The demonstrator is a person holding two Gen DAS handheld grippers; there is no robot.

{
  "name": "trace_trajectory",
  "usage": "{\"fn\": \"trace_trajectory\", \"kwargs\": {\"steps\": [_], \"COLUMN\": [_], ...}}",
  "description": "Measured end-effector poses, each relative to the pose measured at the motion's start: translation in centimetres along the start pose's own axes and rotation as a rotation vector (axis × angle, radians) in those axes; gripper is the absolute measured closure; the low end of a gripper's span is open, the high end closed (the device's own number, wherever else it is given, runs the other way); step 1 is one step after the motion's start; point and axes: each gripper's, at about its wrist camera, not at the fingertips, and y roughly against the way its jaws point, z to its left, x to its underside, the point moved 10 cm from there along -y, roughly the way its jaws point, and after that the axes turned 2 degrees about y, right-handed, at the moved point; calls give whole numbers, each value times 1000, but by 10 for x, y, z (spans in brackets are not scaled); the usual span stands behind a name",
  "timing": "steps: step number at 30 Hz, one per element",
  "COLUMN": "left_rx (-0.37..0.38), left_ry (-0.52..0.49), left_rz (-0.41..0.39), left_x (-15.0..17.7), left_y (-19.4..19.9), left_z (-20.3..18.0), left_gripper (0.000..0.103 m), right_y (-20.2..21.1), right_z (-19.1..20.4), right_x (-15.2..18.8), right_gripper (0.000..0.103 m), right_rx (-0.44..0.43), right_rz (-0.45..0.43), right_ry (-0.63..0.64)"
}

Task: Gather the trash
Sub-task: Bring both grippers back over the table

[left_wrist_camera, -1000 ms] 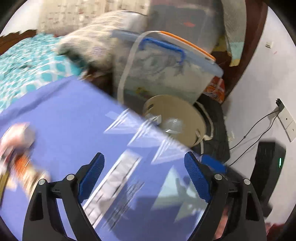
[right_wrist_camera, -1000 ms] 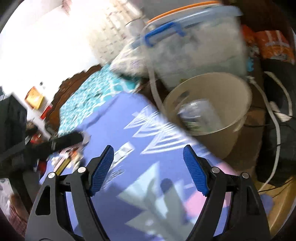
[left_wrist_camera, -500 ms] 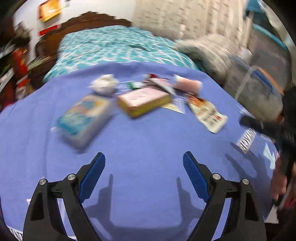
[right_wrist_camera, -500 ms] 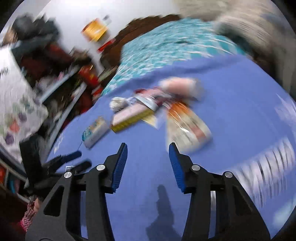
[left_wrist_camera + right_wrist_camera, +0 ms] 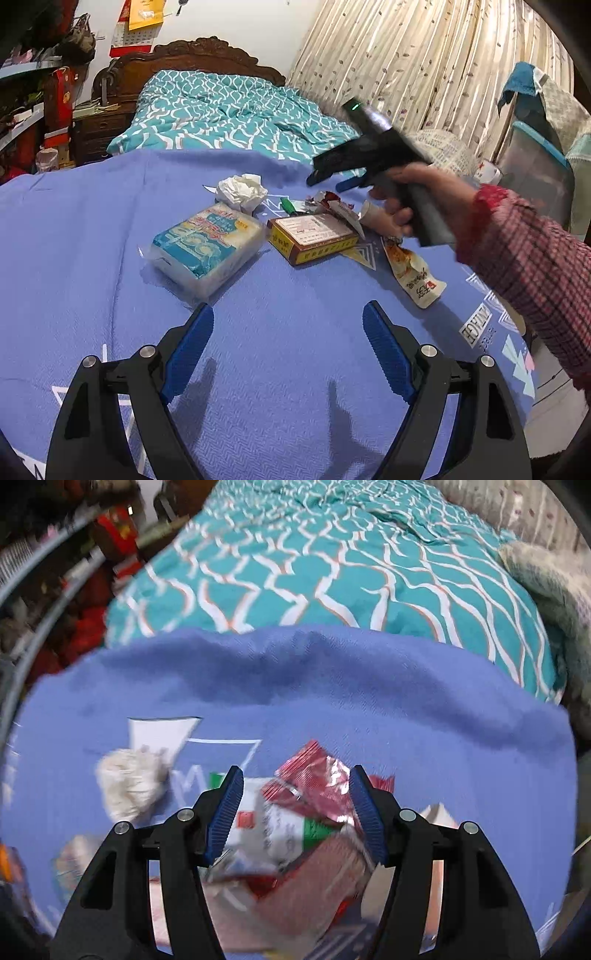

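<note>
While my left gripper hangs over bare blue cloth with its jaws wide apart and nothing between them, the trash lies ahead in a loose cluster: a tissue pack at left, a crumpled white tissue just behind it, a yellow-edged box beside the pack, a red foil wrapper behind the box, and a snack pouch at right. My right gripper points down at the red foil wrapper; its jaws have just been opening, they straddle the wrapper, and the pads look clear of it, though blur hides the edges.
</note>
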Motion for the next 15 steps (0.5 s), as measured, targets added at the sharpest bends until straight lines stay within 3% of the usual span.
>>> {"fn": "trace_trajectory", "kwargs": {"steps": [4, 9, 13, 15], "left_rx": [23, 65, 112, 133], "left_ry": [47, 112, 187, 243], "left_rz": [-2, -3, -8, -14], "left_x": [0, -2, -3, -5], "left_y": [3, 6, 10, 12], "left_z": [8, 17, 26, 35], "left_gripper": [24, 24, 22, 20], "right_y": [-9, 29, 76, 94], "right_z": [22, 50, 69, 76], "right_x": [39, 101, 175, 198], "right_gripper": [42, 41, 41, 35], "right_rx": [-38, -144, -242, -276], "right_rz": [92, 54, 11, -13], "right_ry": [78, 143, 195, 216]}}
